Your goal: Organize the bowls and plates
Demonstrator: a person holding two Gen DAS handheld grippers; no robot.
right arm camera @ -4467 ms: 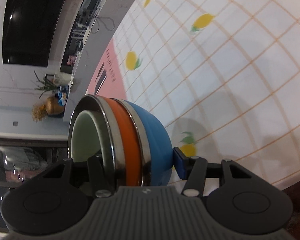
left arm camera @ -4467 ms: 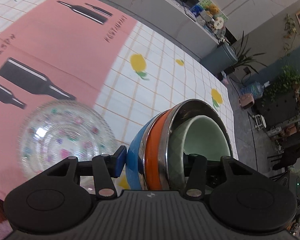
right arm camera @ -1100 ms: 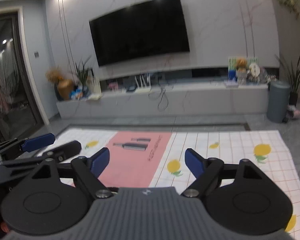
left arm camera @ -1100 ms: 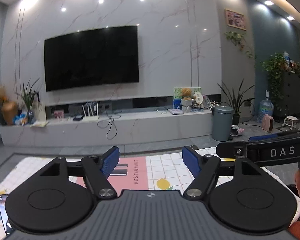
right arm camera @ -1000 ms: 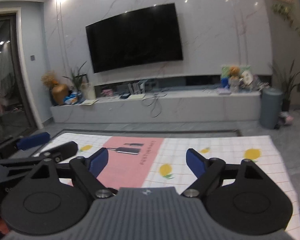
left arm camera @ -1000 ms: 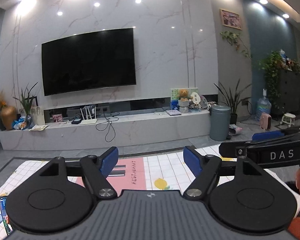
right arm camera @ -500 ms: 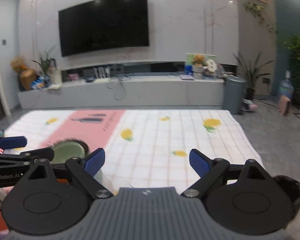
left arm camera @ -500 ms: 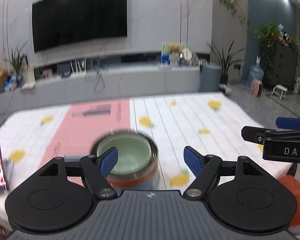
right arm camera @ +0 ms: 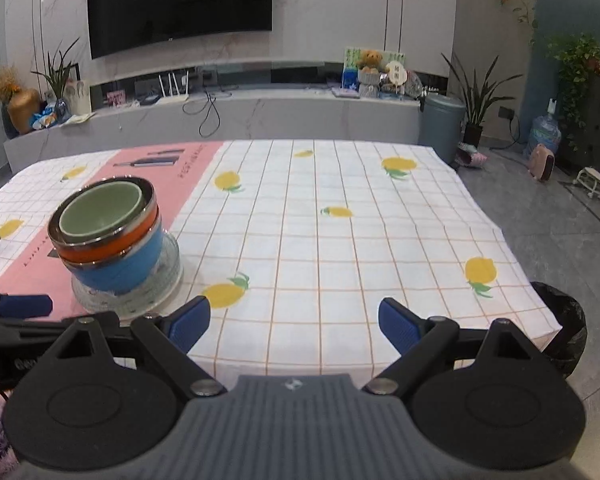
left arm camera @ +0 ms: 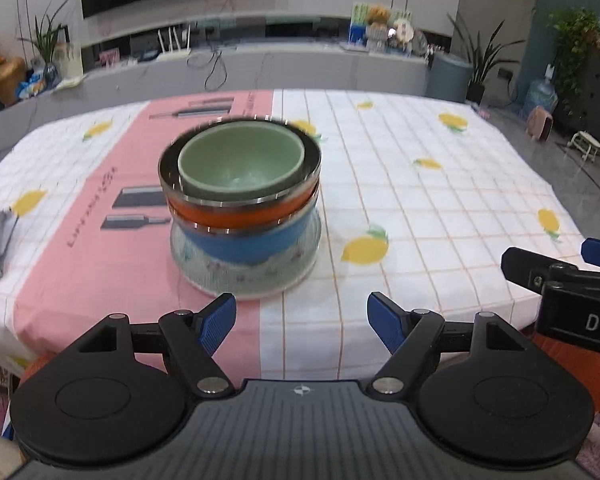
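A table under a checked lemon-print tablecloth (right arm camera: 340, 240) with a pink panel fills the middle of both views. On it, centre-left in the left wrist view, stands the stack: a glass dish (left arm camera: 244, 276) carrying a blue bowl (left arm camera: 244, 240), an orange bowl (left arm camera: 240, 216), a steel bowl (left arm camera: 240, 196) and a green bowl (left arm camera: 240, 164) nested inside. The left gripper (left arm camera: 302, 318) hangs just short of it, jaws wide apart, empty. The right gripper (right arm camera: 294, 320), jaws having just widened and empty, sits to the stack's right.
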